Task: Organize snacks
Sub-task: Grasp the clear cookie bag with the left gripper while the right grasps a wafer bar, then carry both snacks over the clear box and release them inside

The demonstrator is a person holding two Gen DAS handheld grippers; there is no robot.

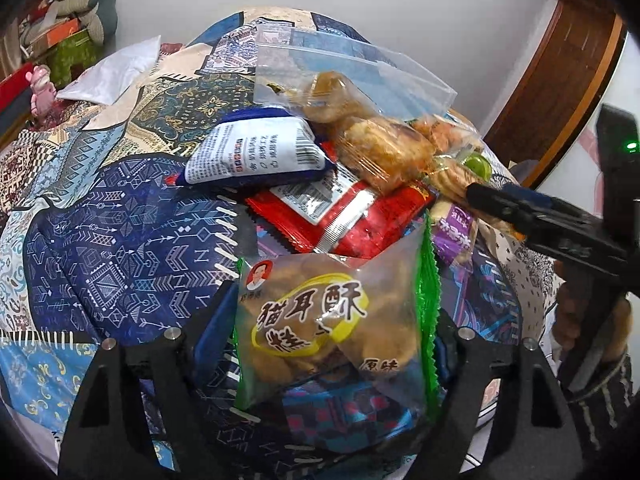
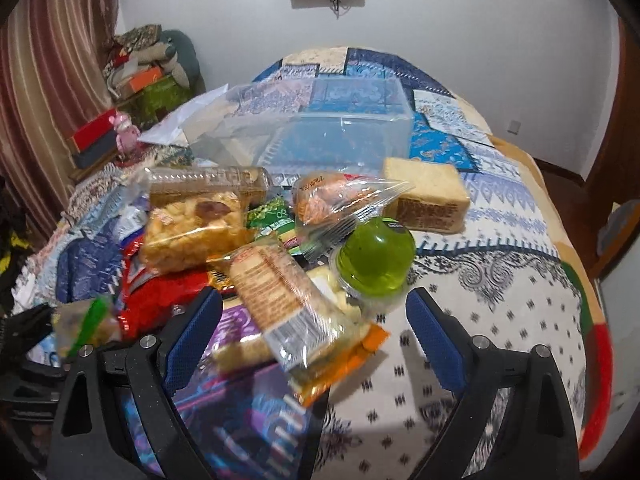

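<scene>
Left wrist view: the left gripper (image 1: 332,344) straddles a green-edged biscuit packet (image 1: 332,328) at the near edge of the snack pile (image 1: 340,184), jaws partly open; whether the pads press it, I cannot tell. Beyond sits the clear box (image 1: 344,72), likely the destination. Right wrist view: the right gripper (image 2: 314,340) gapes wide over a long cracker packet (image 2: 288,304), holding nothing, green jelly cup (image 2: 374,258) just beyond.
</scene>
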